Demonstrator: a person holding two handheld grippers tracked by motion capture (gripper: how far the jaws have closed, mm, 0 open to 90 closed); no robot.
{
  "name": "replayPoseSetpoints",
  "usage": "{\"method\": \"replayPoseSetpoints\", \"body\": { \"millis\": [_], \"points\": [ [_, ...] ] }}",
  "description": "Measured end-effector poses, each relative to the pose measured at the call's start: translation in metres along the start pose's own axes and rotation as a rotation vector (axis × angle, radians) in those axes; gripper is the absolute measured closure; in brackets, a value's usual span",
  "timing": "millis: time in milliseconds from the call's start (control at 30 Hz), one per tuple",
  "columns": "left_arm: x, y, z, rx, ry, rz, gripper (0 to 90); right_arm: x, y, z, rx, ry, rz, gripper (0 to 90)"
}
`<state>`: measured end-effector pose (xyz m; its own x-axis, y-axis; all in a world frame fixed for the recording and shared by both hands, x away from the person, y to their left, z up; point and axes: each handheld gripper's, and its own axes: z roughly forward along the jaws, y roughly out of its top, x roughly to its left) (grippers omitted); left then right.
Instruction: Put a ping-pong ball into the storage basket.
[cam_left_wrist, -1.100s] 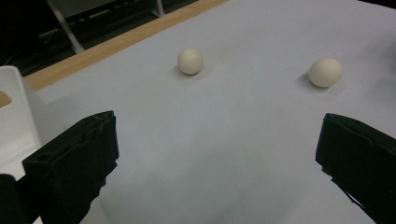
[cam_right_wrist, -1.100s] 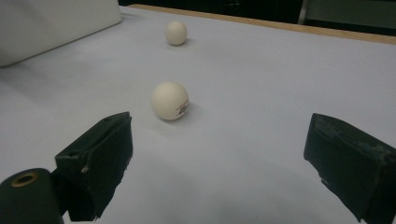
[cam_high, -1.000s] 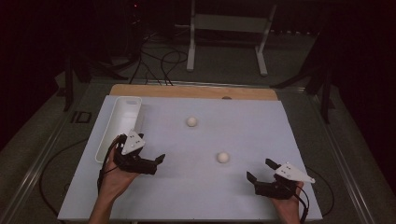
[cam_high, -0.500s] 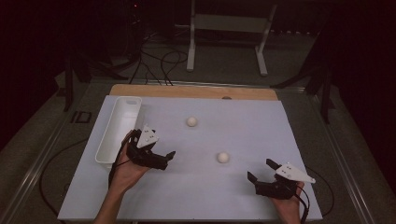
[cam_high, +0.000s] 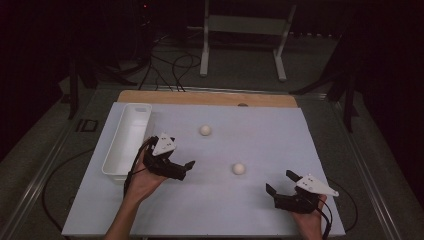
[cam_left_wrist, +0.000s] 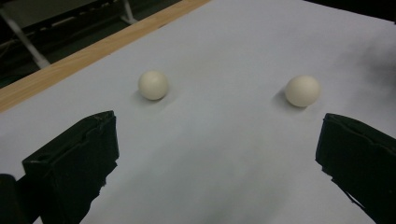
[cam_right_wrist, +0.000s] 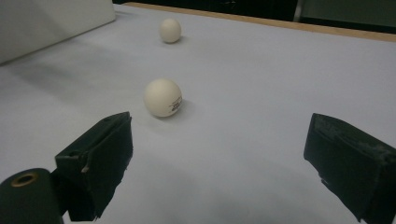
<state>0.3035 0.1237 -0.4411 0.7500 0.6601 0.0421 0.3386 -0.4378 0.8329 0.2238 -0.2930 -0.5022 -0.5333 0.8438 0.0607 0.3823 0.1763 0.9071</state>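
High view: left tool (cam_high: 181, 169) open and empty, held just beside the white tray (cam_high: 116, 165), pointed toward the nearer ping-pong ball (cam_high: 239, 168) at mid-bench. Farther ball (cam_high: 205, 130) lay closer to the wooden edge, well apart from the first. Right tool (cam_high: 281, 182) open too, low at the near right corner of the bench (cam_high: 320, 150).

Left gripper view: jaws spread wide, nothing between them — both balls ahead, one (cam_left_wrist: 153, 85) at left, the other (cam_left_wrist: 303, 91) at right, neither yet inside the gap.

Right gripper view: jaws likewise parted, printed ball (cam_right_wrist: 162, 97) just ahead of the left jaw, off centre; second ball (cam_right_wrist: 170, 30) far behind it.

Judged best for the left tool: pick one ball, swing to centre it between the jaws, come in low and level, close gently — a light ball rolls off at a nudge.
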Motion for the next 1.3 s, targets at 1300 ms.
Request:
{"method": "replayPoseSetpoints", "body": {
  "millis": [1300],
  "points": [
    [-0.017, 0.031, 0.046, 0.016, -0.093, 0.042, 0.0, -0.002, -0.001, -0.001, 0.003, -0.009, 0.007, 7.6]
  ]
}}
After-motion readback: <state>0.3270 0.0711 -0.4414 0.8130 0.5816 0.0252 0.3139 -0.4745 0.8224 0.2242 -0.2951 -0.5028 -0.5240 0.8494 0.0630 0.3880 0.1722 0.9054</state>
